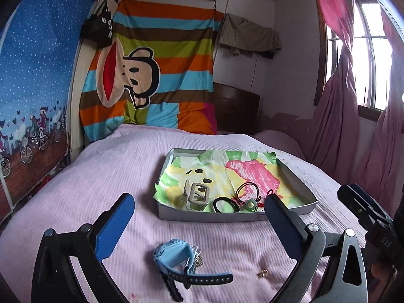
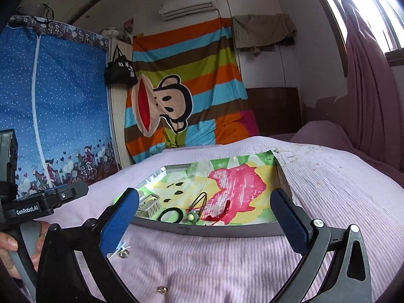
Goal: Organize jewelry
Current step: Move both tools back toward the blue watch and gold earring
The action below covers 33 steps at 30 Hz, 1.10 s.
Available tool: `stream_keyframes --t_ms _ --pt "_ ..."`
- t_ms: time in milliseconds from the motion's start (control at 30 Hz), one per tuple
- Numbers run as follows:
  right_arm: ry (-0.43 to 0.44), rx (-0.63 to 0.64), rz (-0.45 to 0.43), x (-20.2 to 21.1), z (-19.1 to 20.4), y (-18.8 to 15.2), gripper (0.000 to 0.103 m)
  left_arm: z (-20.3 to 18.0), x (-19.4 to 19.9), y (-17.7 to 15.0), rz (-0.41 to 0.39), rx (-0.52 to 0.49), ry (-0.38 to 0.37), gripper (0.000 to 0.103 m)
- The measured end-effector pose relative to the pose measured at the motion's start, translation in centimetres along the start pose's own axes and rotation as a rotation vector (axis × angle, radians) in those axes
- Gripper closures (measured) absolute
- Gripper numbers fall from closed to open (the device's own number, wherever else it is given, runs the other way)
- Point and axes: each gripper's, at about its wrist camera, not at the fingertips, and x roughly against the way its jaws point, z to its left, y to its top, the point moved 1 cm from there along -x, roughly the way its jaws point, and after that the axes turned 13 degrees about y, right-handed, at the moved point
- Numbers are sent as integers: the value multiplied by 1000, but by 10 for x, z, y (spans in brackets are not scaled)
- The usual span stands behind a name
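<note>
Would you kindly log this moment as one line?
left gripper open above blue watch | right gripper open, empty | tray holds hair ties

Hair clip [image 2: 149, 205]: partly hidden behind right gripper's finger [image 2: 120, 221]; small gold item [image 1: 262, 274]: too small to identify; watch strap [image 1: 174, 289]: blurred

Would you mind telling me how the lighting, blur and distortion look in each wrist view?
Left wrist view: the window is blown out white, the fisheye bows the room's edges, yet the blue watch and tray stay fairly sharp. Right wrist view: glare at the window, and the bedspread near the lens is softly blurred.
</note>
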Motion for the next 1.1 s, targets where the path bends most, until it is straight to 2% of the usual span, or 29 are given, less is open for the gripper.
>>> stream_keyframes --t_ms 200,633,800,1100 --pt "-1 43 -62 38 24 -13 1 20 28 -22 -46 16 30 0" --pt "37 79 -7 65 51 -52 1 35 48 -55 -36 -32 51 0" --pt "33 86 37 60 51 -68 1 35 46 -67 5 -55 42 0" --pt "34 60 151 42 40 -86 1 40 27 -80 128 -56 12 0"
